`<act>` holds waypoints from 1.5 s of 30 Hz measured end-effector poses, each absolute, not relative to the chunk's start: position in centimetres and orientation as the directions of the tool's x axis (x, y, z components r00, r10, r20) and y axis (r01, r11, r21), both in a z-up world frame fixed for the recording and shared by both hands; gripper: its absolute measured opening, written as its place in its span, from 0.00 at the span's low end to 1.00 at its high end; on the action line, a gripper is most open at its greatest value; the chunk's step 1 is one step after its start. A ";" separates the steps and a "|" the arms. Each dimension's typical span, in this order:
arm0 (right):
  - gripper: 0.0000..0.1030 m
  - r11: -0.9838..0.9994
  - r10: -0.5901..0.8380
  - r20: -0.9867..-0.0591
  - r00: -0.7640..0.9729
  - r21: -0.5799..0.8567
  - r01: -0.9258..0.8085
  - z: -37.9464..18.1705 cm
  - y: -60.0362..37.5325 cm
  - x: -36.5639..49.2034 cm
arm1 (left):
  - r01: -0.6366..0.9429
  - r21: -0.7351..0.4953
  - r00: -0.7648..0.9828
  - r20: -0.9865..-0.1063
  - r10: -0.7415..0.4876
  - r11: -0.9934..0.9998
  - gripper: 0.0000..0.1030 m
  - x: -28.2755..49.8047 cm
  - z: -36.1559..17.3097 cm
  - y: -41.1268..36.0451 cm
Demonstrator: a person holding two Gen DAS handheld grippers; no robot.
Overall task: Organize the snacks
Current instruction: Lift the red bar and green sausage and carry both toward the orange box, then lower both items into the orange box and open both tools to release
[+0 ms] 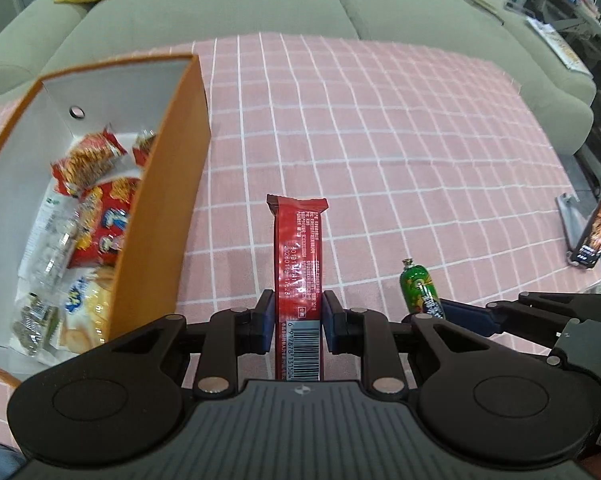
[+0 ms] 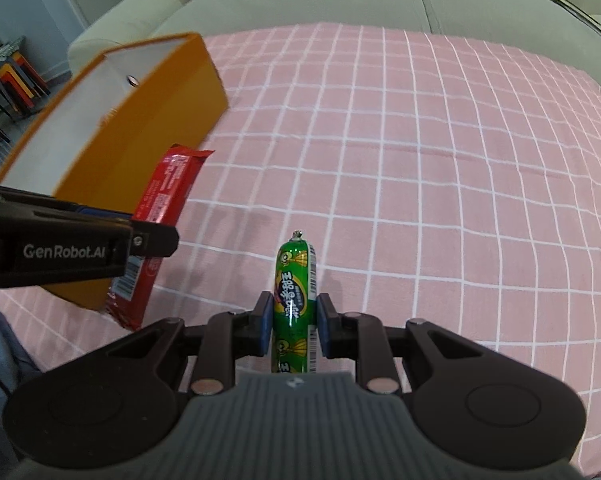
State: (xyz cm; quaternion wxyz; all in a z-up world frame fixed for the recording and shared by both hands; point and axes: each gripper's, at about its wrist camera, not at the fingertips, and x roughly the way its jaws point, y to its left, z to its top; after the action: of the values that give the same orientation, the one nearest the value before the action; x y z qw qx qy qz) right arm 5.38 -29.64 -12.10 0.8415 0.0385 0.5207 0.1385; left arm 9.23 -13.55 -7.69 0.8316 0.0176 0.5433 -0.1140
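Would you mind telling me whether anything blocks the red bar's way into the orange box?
Nothing visible does: the left gripper holds the red bar beside the orange box, whose top is open.

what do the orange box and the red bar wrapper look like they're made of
Orange box: likely cardboard, matte orange outside, plain white inside; thin flat walls with crisp folded edges.
Red bar wrapper: probably plastic or foil film, glossy; it shows glare streaks and a crimped, serrated end seal. It is pinched in the left gripper.
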 end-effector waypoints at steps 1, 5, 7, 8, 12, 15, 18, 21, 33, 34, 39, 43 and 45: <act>0.18 0.956 0.281 -0.859 0.428 0.212 -0.200 -11.5 -29.5 5.2 | 0.210 -0.098 0.394 -0.902 -0.176 0.973 0.26 9.1 -7.2 -13.4; 0.18 0.948 0.308 -0.835 0.456 0.226 -0.225 -9.6 -28.4 5.2 | 0.209 -0.107 0.431 -0.882 -0.190 0.972 0.26 8.8 -5.1 -12.2; 0.18 0.942 0.324 -0.822 0.467 0.235 -0.241 -8.6 -27.8 5.2 | 0.206 -0.111 0.448 -0.872 -0.194 0.972 0.26 8.7 -4.2 -11.6; 0.18 0.938 0.334 -0.816 0.472 0.238 -0.251 -8.1 -27.3 5.2 | 0.204 -0.114 0.457 -0.867 -0.197 0.972 0.26 8.8 -3.7 -11.2; 0.19 0.925 0.363 -0.793 0.489 0.243 -0.291 -6.3 -25.7 5.8 | 0.190 -0.132 0.489 -0.847 -0.210 0.973 0.26 9.3 -2.0 -9.4; 0.19 0.914 0.386 -0.779 0.495 0.251 -0.318 -5.2 -24.5 6.4 | 0.186 -0.128 0.510 -0.835 -0.207 0.974 0.26 9.8 -0.8 -8.1; 0.19 0.904 0.401 -0.765 0.503 0.243 -0.352 -4.0 -22.9 7.1 | 0.179 -0.110 0.539 -0.821 -0.191 0.978 0.26 10.3 0.3 -6.6; 0.19 0.891 0.420 -0.752 0.508 0.237 -0.386 -2.9 -21.2 7.8 | 0.168 -0.095 0.560 -0.810 -0.174 0.981 0.26 10.9 1.3 -4.8; 0.18 0.821 0.480 -0.736 0.477 0.185 -0.541 -0.9 -12.9 11.8 | 0.137 -0.023 0.558 -0.824 -0.096 0.990 0.26 14.0 1.8 1.4; 0.18 0.815 0.478 -0.740 0.472 0.174 -0.553 -1.0 -12.2 12.1 | 0.137 -0.017 0.553 -0.828 -0.091 0.990 0.26 14.4 1.5 1.8; 0.18 0.784 0.446 -0.770 0.456 0.091 -0.614 -2.4 -8.7 14.3 | 0.148 -0.023 0.495 -0.864 -0.094 0.989 0.26 16.3 -0.6 3.6; 0.18 0.731 0.428 -0.806 0.409 0.043 -0.681 -4.3 -6.3 16.1 | 0.167 -0.028 0.459 -0.883 -0.102 0.986 0.26 17.7 -2.8 4.9; 0.18 0.706 0.411 -0.826 0.386 0.021 -0.708 -5.5 -5.5 17.1 | 0.165 -0.034 0.433 -0.896 -0.103 0.986 0.26 18.2 -3.9 5.4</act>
State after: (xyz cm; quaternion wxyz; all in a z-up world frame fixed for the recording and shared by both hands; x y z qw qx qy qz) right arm 17.05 -5.54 -5.51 0.8148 -0.1706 0.4349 0.3434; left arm 18.24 5.36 -3.94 0.8459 0.0292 0.5266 -0.0792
